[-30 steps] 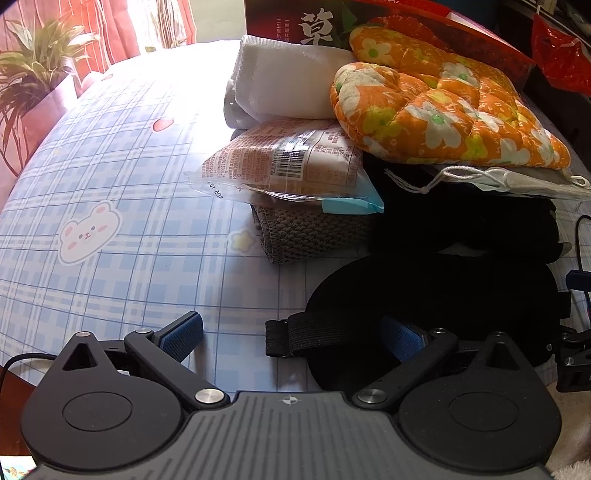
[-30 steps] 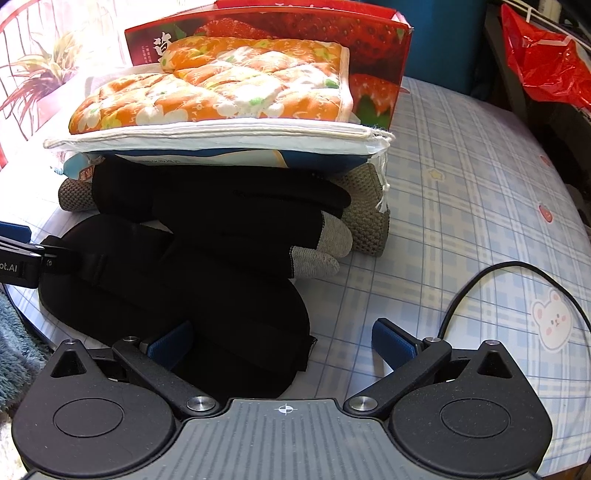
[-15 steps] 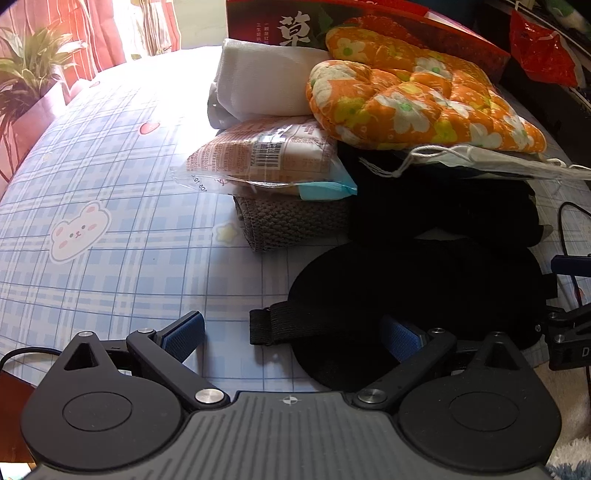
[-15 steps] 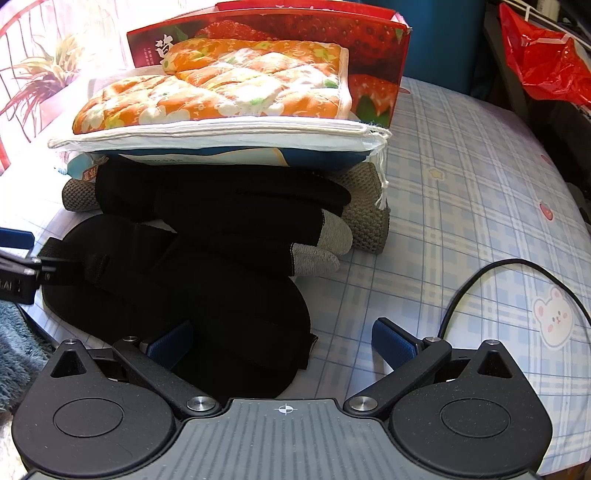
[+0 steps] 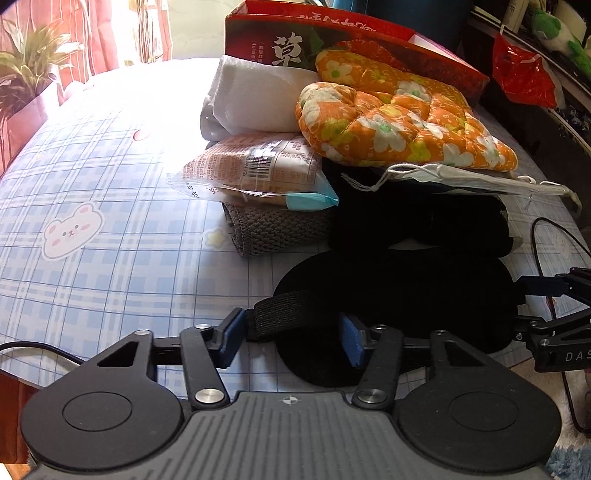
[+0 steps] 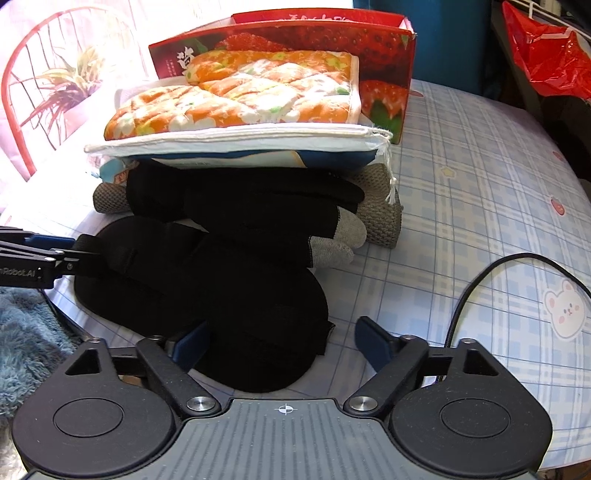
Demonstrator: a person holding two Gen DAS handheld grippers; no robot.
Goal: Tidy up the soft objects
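white character "草" on red box [image 5: 332, 40]; "das" on right gripper [image 5: 554, 317]

A home: bear-print plaid tablecloth [image 5: 92, 206], potted plant [image 5: 26, 70], red curtains [image 5: 99, 33].

The left gripper [image 5: 291, 341] has narrowed: a second ago its jaws stood wide on either side of the black eye mask [image 5: 399, 295], and now they are closing on the mask's elastic strap [image 5: 280, 317], one pad just beside the strap's end, the other over the mask's edge. The right gripper [image 6: 284, 341] is closing too, less far, at the mask's opposite end [image 6: 258, 332], its pads apart.
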